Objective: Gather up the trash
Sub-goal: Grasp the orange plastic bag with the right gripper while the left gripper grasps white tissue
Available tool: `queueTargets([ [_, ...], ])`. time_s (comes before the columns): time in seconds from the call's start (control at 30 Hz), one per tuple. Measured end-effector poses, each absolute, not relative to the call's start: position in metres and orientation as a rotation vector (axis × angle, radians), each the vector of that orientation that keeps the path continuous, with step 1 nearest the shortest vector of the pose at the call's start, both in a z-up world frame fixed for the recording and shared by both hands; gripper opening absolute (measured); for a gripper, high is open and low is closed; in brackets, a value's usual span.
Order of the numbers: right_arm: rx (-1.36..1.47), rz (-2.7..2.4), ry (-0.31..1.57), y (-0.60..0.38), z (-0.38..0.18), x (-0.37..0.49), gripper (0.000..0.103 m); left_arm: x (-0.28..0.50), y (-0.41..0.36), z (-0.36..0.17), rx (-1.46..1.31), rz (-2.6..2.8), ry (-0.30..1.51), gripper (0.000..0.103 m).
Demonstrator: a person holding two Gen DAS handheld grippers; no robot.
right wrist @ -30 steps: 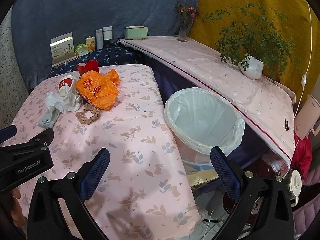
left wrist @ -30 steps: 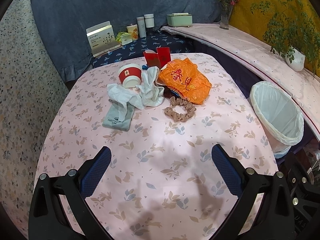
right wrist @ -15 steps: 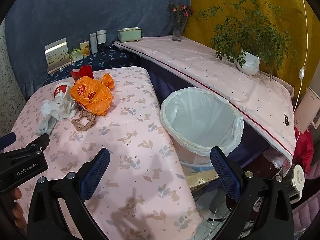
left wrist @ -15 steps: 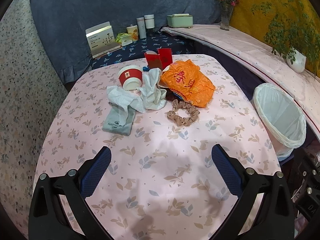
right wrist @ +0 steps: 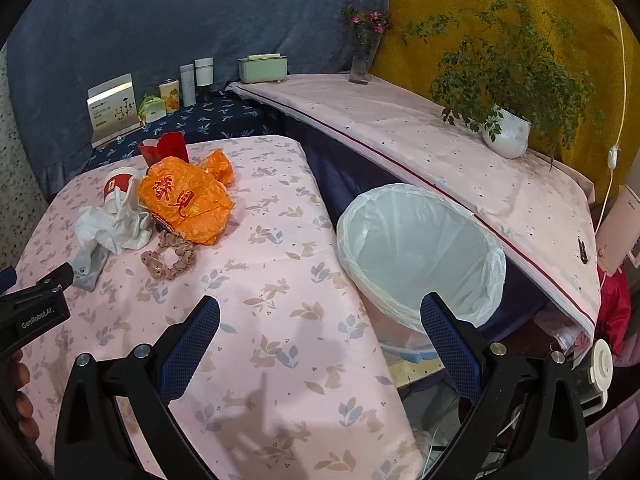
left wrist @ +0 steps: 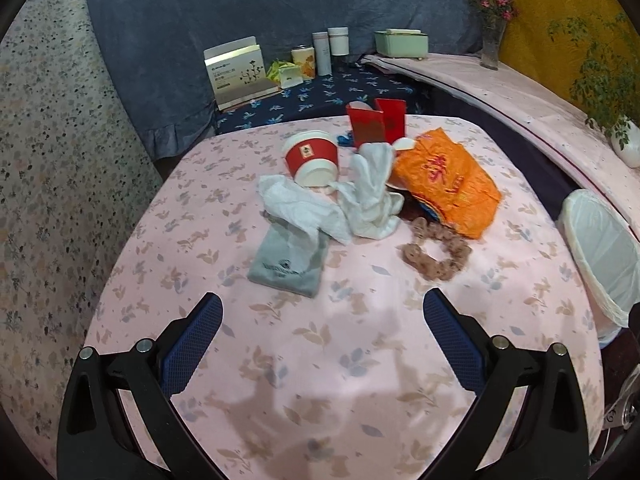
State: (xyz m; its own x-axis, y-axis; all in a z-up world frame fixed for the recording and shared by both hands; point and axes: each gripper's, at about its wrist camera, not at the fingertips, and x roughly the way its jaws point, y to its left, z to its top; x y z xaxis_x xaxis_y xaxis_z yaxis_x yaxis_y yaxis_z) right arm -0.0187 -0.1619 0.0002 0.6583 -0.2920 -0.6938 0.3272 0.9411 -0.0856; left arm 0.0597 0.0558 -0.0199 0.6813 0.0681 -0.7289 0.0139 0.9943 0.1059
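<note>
While both spread: left claw (left wrist: 322, 322) | right claw (right wrist: 320, 322) | bin (right wrist: 420, 256) beside table (right wrist: 280, 360) edge

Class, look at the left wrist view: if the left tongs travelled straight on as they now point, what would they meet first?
Probably the grey pouch, lying nearest ahead of the open left tongs; the crumpled tissue sits just beyond. Depth is uncertain.

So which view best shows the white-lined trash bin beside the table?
The right wrist view: the white-lined trash bin sits near centre there, with its whole rim and empty-looking inside visible. The left wrist view catches only part of it, cut off at the right edge of the frame.
</note>
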Motion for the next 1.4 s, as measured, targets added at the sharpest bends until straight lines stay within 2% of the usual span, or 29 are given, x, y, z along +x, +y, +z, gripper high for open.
queueTargets([
  [0.47, -0.003, -0.269, 0.783, -0.115, -0.008, 0.043, 0.096, 0.124, 0.11, -0.035, -0.065, 0.029, 0.878, 0.096],
  [1.2, 0.031, -0.148, 0.802, -0.065, -0.018, 0.14, 0.095, 0.205, 0.129, -0.063, -0.109, 0.011, 0.952, 0.095],
  [1.27, 0.029, -0.147, 0.808, -0.063, -0.022, 0.142, 0.095, 0.207, 0.128, -0.068, -0.117, -0.011, 0.973, 0.083],
  [1.33, 0.027, -0.146, 0.814, -0.062, -0.025, 0.143, 0.095, 0.21, 0.127, -0.073, -0.124, -0.037, 1.001, 0.059],
  [1.37, 0.023, -0.148, 0.816, -0.062, -0.026, 0.144, 0.095, 0.21, 0.127, -0.074, -0.136, -0.048, 1.01, 0.055],
  [1.4, 0.019, -0.154, 0.817, -0.062, -0.027, 0.144, 0.094, 0.21, 0.127, -0.075, -0.148, -0.057, 1.014, 0.046],
])
